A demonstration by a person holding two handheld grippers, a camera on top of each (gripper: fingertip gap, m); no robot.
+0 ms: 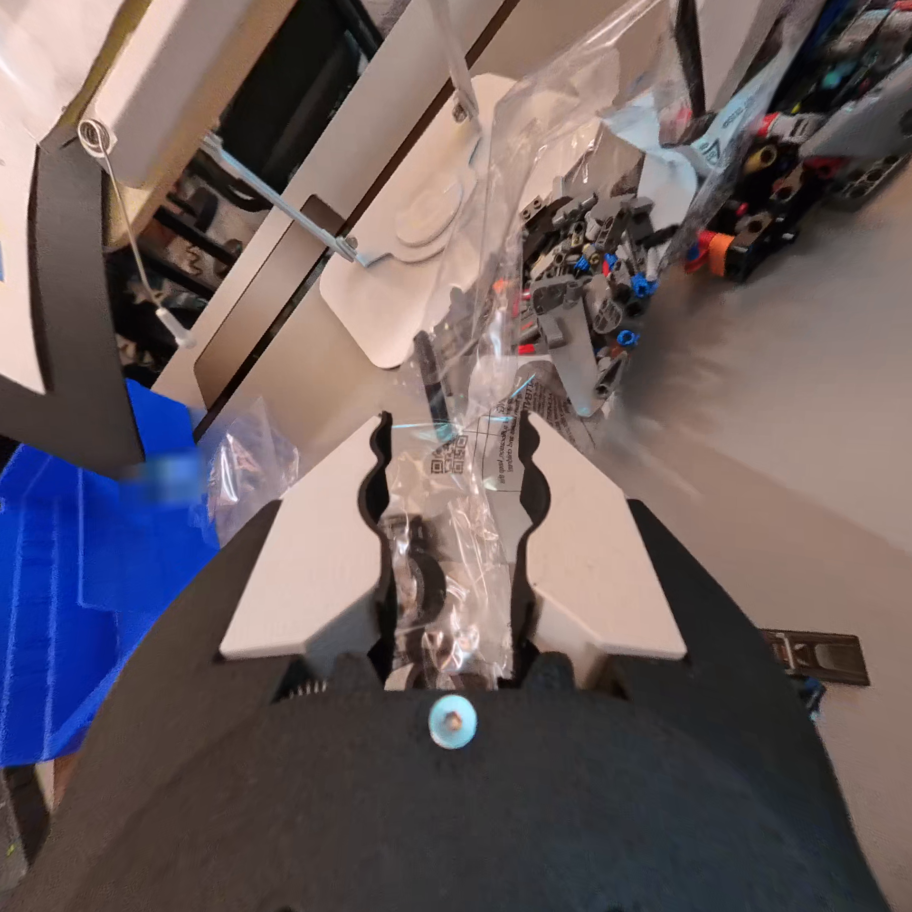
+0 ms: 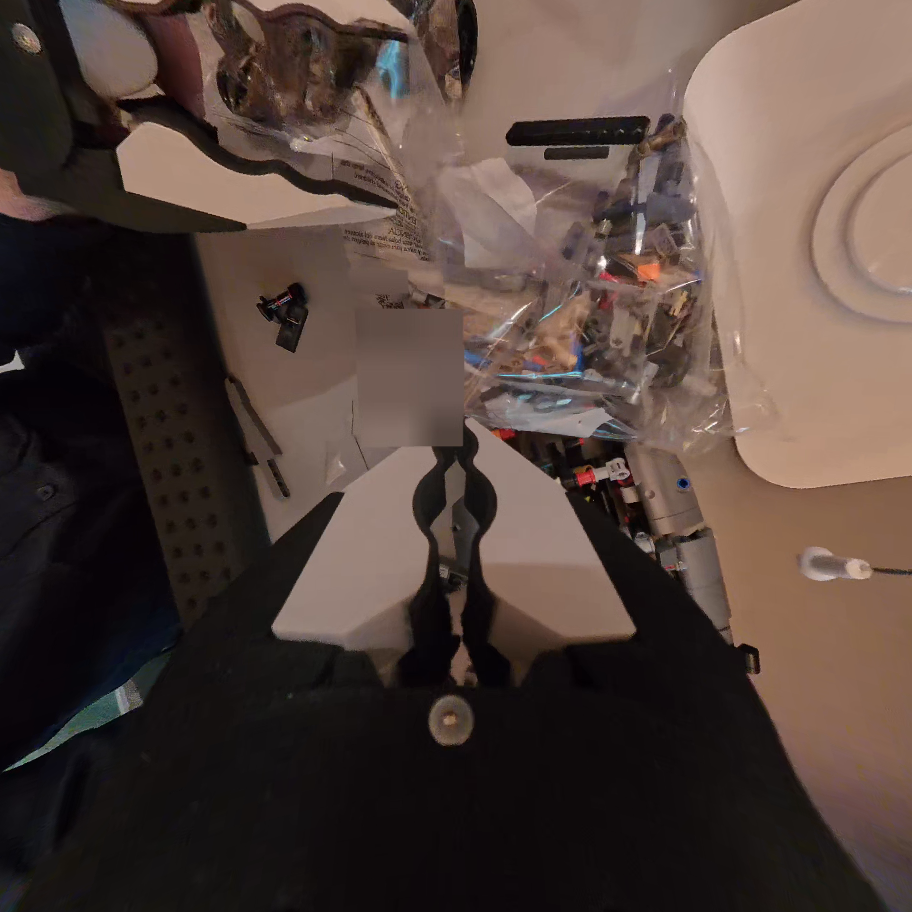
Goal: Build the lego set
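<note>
The left gripper has a black body, white finger blocks and wavy black inner edges. Between its fingers lies a clear plastic bag printed with black text and a black square code pattern, holding black round parts. Beyond it, a pile of loose bricks is mostly grey, dotted with blue, red and orange pieces. A bright blue bin sits at the left. The table is off-white. The right gripper is also black with white finger blocks. A second clear bag shows grey, blue, tan and orange pieces.
</note>
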